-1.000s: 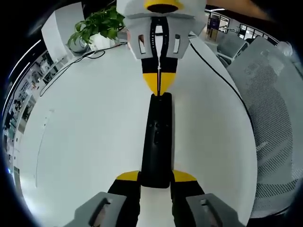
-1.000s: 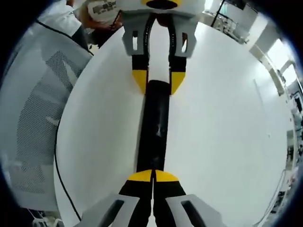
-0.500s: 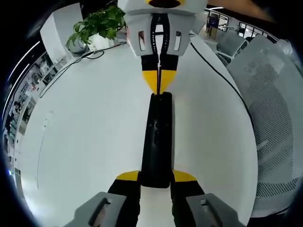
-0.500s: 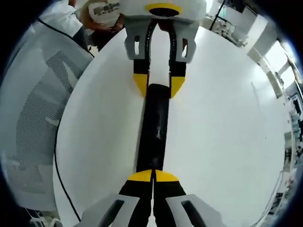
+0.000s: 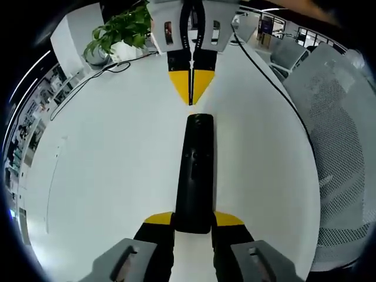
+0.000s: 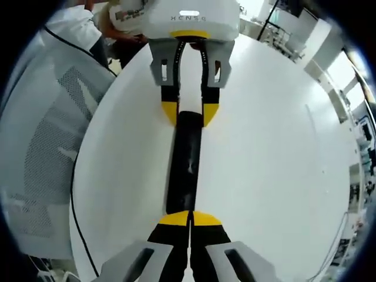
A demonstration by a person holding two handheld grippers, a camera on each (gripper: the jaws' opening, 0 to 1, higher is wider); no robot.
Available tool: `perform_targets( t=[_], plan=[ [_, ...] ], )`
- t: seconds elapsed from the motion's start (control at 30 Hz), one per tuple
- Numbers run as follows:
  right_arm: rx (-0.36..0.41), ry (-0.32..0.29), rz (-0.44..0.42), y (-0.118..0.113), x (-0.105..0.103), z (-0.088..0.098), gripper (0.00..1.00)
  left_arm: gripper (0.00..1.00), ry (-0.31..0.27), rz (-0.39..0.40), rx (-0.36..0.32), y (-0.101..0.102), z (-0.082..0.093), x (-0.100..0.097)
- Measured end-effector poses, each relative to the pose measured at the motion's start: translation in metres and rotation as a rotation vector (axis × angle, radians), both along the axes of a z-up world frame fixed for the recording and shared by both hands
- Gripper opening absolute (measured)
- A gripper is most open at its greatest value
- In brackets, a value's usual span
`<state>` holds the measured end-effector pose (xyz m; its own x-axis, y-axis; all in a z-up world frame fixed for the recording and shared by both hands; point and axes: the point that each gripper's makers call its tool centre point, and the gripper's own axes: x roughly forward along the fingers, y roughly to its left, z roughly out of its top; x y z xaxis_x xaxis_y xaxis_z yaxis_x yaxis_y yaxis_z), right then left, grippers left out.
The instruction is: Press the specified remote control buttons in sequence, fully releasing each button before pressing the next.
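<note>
A: Logging the grip first. Left tongs [image 5: 192, 218] clamping the near end of the remote [image 5: 195, 170], one yellow tip on each long side, opened only to the remote's width.

B: Agreeing. Remote lying flat on the white counter [image 5: 106, 164], running straight away from the left tongs. Small marks midway along its top, too faint to tell one button from another.

A: Right tongs [image 6: 189, 218] pressed fully together, carrying nothing, the two yellow tips forming one blunt point.

B: In the left gripper view, that point hanging just beyond the remote's far end, with a strip of bare counter between. Judging this as a full release between presses.

A: For the next press: bringing the point in over the target button, then going straight down, not sliding along the casing. Pressing lightly with the closed tip, then lifting fully clear before the next button. Bracing with the left clamp so the remote is not skidding or pivoting.

B: On pose: both tongs meeting head-on along the remote's axis, tips aimed at each other. Left low and level at the near end, right centred on the same line. Mesh chair [image 5: 335, 135] at the counter's edge, well apart.
</note>
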<state>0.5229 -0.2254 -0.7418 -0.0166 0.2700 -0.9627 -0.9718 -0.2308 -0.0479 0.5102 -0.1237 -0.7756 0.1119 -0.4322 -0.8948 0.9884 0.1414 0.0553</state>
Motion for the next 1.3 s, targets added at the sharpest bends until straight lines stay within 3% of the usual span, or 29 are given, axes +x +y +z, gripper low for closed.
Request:
perform_targets(
  t=[0.53,1.3],
  plan=[
    [0.005,0.006,0.013,0.004,-0.003,0.011,0.00,0.23,-0.001,0.001,0.002,0.000,0.000,0.001],
    [-0.012,0.040,0.023,0.011,-0.008,-0.020,0.00,0.23,0.005,0.005,-0.011,0.001,0.000,-0.001]
  ],
)
